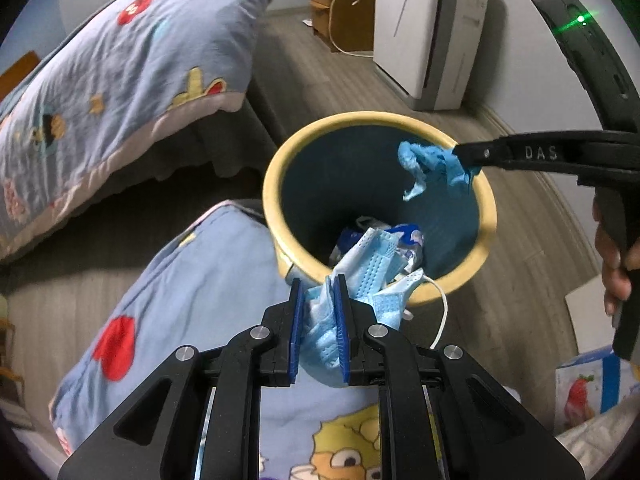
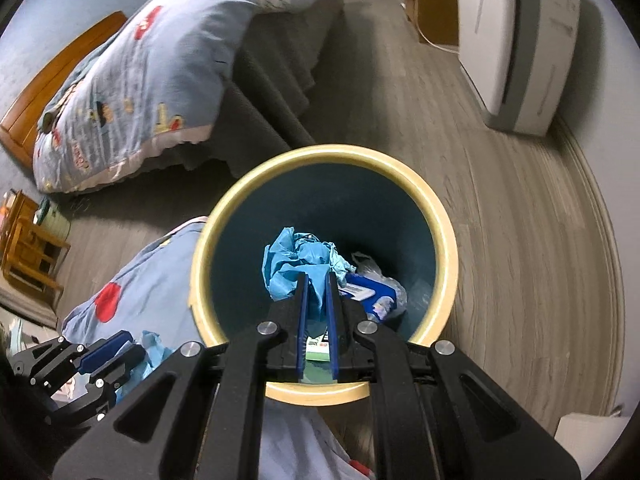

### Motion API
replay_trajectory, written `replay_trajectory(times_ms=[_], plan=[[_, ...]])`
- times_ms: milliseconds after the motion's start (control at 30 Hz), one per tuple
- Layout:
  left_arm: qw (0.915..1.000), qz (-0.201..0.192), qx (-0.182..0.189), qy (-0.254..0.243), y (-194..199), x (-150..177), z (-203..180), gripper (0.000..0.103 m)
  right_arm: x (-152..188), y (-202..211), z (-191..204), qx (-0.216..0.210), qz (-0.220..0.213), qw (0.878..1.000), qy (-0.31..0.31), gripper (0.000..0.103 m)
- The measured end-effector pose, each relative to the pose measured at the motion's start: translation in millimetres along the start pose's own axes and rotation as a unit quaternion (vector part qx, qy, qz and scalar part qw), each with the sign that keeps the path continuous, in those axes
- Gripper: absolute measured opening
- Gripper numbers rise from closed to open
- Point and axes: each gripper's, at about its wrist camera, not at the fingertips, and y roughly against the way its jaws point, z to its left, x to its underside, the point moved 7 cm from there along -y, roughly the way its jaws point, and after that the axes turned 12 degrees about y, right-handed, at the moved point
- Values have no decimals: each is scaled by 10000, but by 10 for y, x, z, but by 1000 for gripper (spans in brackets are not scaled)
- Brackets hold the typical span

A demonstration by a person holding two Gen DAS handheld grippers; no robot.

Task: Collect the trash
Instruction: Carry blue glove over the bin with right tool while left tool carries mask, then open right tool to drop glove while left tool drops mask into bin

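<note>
— So, what takes up the most room?

— Mostly the wood floor (image 2: 500,240), bare and wide on the right of the bin out to the wall. On the far left the bed (image 2: 132,92) with its blue cartoon quilt hangs over a grey skirt, and a second fold of quilt (image 1: 192,300) presses right up against the bin's near left side. A white appliance (image 1: 432,32) stands far right, well apart.

— And the bin?

— The trash bin (image 2: 440,216) has a pale yellow rim and a dark blue inside, mouth fully open. Wrappers and a plastic bag lie at the bottom.

— What are the grippers doing?

— The right gripper (image 2: 316,280) is over the mouth, well inside the rim, jaws narrow and pinching a crumpled blue glove (image 2: 296,256). The left gripper (image 1: 318,284) is at the near rim edge, jaws narrow, clamped on a blue face mask (image 1: 368,268) that drapes across the rim, its white ear loop (image 1: 442,312) dangling outside.
</note>
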Motion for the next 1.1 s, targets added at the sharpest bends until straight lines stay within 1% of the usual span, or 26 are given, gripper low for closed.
replay_trajectory(times_ms=[133, 200, 333, 433, 600, 800, 833, 900, 1000, 1067, 1100], plan=[[10000, -55, 47, -38, -103, -113, -71, 16, 18, -45, -5, 48, 59, 10000, 15, 8], [10000, -35, 3, -10, -171, -157, -69, 16, 7, -52, -8, 61, 47, 10000, -5, 8], [9997, -30, 38, 236, -288, -275, -54, 16, -10, -76, -28, 108, 9, 9999, -51, 8], [9990, 4, 55, 441, -373, -335, -30, 16, -4, -125, -71, 228, 47, 9997, -48, 8], [9988, -1, -7, 489, -445, -401, -21, 16, -1, -177, -191, 356, 58, 9993, -119, 8], [9989, -236, -95, 406, -449, -536, -30, 16, -55, -154, -274, 334, -212, 9990, -219, 8], [9987, -303, -105, 406, -442, -557, -39, 18, -69, -137, -281, 336, -287, 9988, -219, 8], [9981, -439, -7, 436, -417, -591, -74, 21, -94, -106, -283, 321, -390, 9985, -200, 8], [9974, -602, 42, 388, -382, -620, -116, 22, -132, -58, -294, 340, -536, 9978, -210, 8], [9972, -616, 59, 411, -385, -620, -126, 28, -142, -51, -297, 329, -566, 9976, -230, 8], [9973, -600, 52, 427, -393, -614, -125, 33, -141, -55, -296, 335, -554, 9976, -227, 9]])
